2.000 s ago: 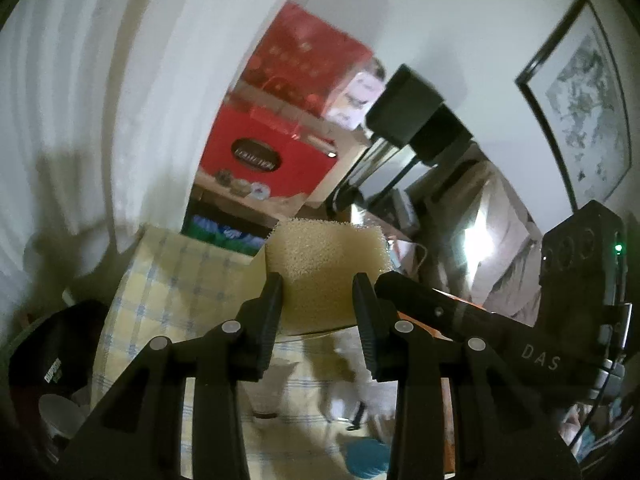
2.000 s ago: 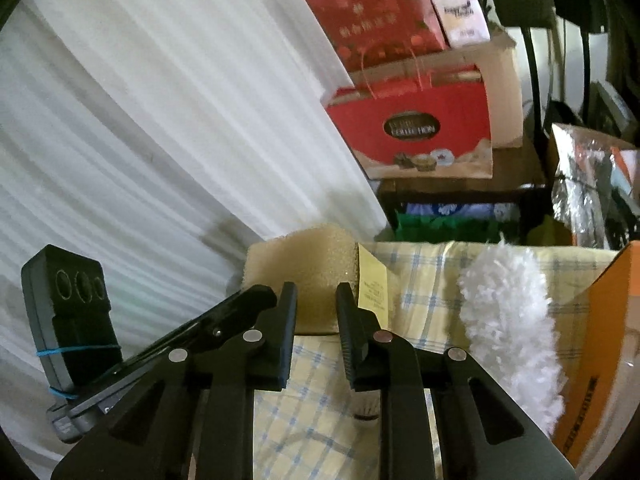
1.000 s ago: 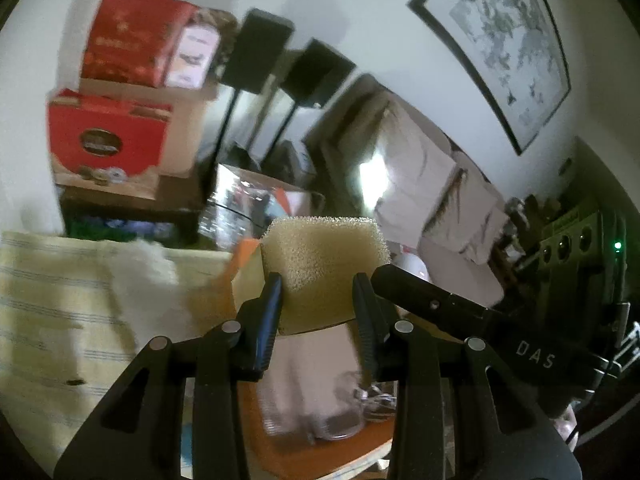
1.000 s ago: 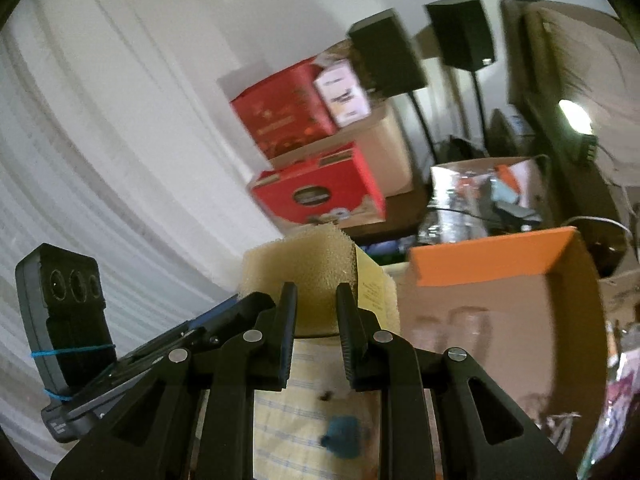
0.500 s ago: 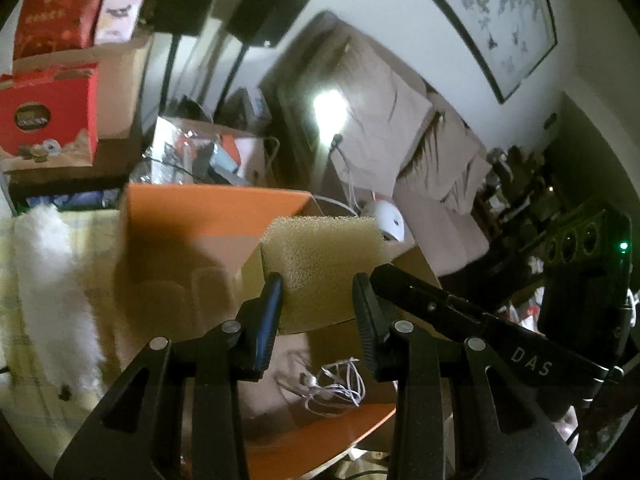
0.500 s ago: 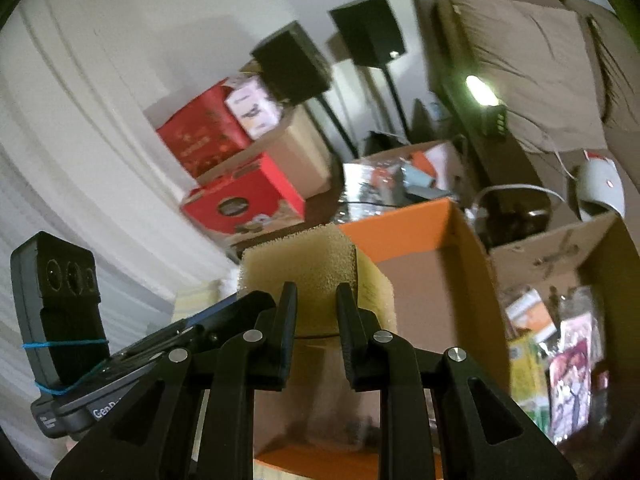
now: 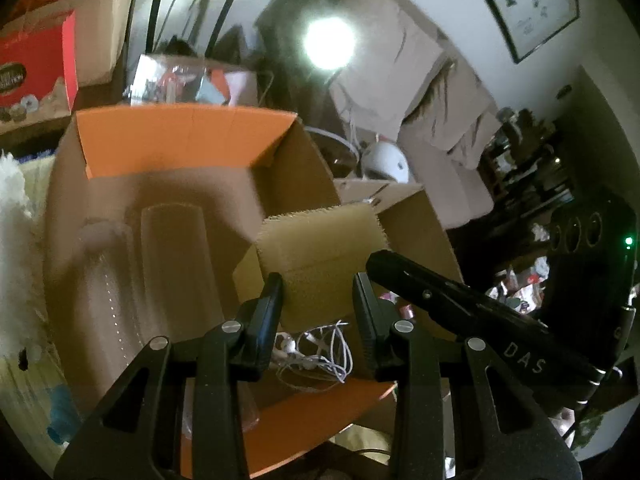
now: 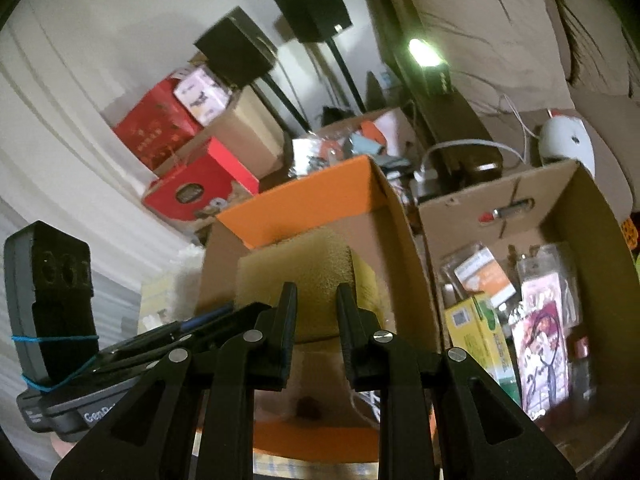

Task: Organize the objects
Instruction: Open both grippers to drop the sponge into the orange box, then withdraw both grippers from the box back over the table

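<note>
I have both grippers, left (image 7: pixel 318 296) and right (image 8: pixel 316 306), pinching one sponge (image 7: pixel 320 248) together, directly above the orange-flapped box (image 7: pixel 180 136).

Your left gripper (image 7: pixel 318 294) and right gripper (image 8: pixel 316 304) each clamp the sponge (image 7: pixel 320 248) between near-closed fingers, both angled slightly downward.

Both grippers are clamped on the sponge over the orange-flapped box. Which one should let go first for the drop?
Either, marginally the right gripper. Both it and the left gripper grip the sponge above the orange-flapped box, where earphones lie.
</note>
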The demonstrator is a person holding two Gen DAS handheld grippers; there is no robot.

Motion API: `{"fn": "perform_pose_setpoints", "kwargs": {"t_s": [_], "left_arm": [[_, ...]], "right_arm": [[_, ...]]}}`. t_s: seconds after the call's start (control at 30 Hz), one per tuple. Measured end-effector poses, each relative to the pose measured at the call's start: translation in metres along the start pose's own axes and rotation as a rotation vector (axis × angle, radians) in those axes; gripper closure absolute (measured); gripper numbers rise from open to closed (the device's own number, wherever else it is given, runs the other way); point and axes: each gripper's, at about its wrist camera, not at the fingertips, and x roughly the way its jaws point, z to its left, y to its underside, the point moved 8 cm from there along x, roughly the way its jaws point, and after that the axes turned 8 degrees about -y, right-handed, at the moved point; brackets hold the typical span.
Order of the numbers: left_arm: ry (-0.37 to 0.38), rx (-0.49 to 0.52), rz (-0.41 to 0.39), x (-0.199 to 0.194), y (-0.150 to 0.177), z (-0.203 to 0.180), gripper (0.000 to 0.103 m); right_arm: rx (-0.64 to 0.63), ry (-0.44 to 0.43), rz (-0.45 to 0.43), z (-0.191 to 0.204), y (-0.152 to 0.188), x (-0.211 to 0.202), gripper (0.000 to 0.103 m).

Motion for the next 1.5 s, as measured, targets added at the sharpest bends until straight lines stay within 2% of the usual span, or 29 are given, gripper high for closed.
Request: {"fn": "perform_pose_setpoints", "kwargs": {"t_s": [0.27, 0.57, 0.63, 0.7, 0.77, 0.97, 1.17, 1.3, 1.37, 1.4, 1.43, 1.5], "left_arm": [[0.002, -0.030, 0.057, 0.026, 0.002, 0.015, 0.071], [0.003, -0.053, 0.024, 0.032, -0.030, 0.023, 0.070], [-0.019, -0.042, 0.010, 0.032, -0.039, 0.026, 0.065], [-0.035, -0.029, -0.013, 0.027, -0.046, 0.030, 0.041], [-0.027, -0.018, -0.029, 0.017, -0.050, 0.031, 0.029], [-0.087, 0.093, -0.118, -0.022, -0.049, 0.033, 0.022], [-0.079, 0.074, -0.159, -0.051, -0.043, 0.048, 0.018], [-0.125, 0.084, -0.206, -0.074, -0.037, 0.062, 0.016], [-0.138, 0.085, -0.231, -0.086, -0.034, 0.071, 0.016], [-0.141, 0.086, -0.247, -0.094, -0.033, 0.075, 0.016], [-0.148, 0.090, -0.265, -0.101, -0.032, 0.079, 0.016], [-0.180, 0.095, -0.301, -0.113, -0.030, 0.088, 0.016]], "right_arm": [[0.022, 0.026, 0.049, -0.021, 0.007, 0.024, 0.082], [0.005, 0.067, 0.022, -0.025, -0.010, 0.040, 0.082], [0.003, 0.068, 0.005, -0.026, -0.018, 0.044, 0.083], [-0.001, 0.073, -0.011, -0.027, -0.025, 0.049, 0.083], [-0.018, 0.094, -0.028, -0.027, -0.033, 0.053, 0.081], [-0.092, 0.176, -0.051, -0.025, -0.049, 0.067, 0.077], [-0.145, 0.196, -0.047, -0.014, -0.046, 0.076, 0.076], [-0.175, 0.259, -0.061, -0.012, -0.050, 0.078, 0.065], [-0.196, 0.300, -0.066, -0.014, -0.052, 0.080, 0.053], [-0.212, 0.324, -0.065, -0.014, -0.053, 0.081, 0.043], [-0.225, 0.343, -0.067, -0.015, -0.054, 0.083, 0.040], [-0.230, 0.341, -0.074, -0.014, -0.057, 0.083, 0.039]]}}
